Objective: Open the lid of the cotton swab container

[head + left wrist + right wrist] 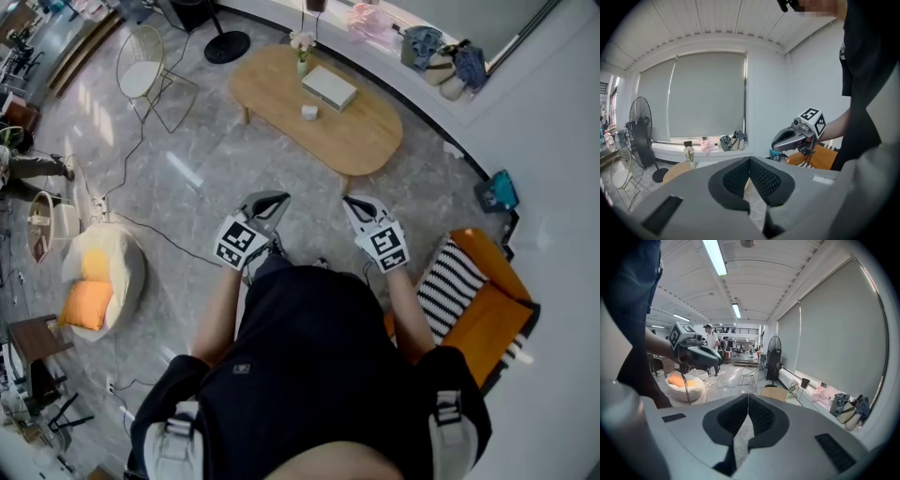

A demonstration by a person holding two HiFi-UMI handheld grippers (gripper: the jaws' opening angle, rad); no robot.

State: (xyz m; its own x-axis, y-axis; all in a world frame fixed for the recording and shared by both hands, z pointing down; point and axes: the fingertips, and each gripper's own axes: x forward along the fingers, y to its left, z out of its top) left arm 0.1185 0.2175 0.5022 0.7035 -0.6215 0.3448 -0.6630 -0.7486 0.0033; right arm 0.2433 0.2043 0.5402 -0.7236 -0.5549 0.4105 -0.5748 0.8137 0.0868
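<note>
Short of one oval table (pixel 366 141), left gripper (pixel 272 200) and right gripper (pixel 352 202) hold jaws closed, empty.

No readable text, label, brand, number or sign shows in any view.

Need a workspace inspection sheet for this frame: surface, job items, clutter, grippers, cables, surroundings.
Surface: oval wooden table, ahead of the person, beyond both grippers.
Job's things: small white container on the table, probably the swab container; lid state too small to tell.
Clutter: flat white box and flower vase on the table.
Grippers: left gripper and right gripper both shut, fingers together, nothing between them, held in the air short of the table.
Cables: cable trails across the floor at left.
Surroundings: wire chair, fan base, beanbag, orange seat.
</note>
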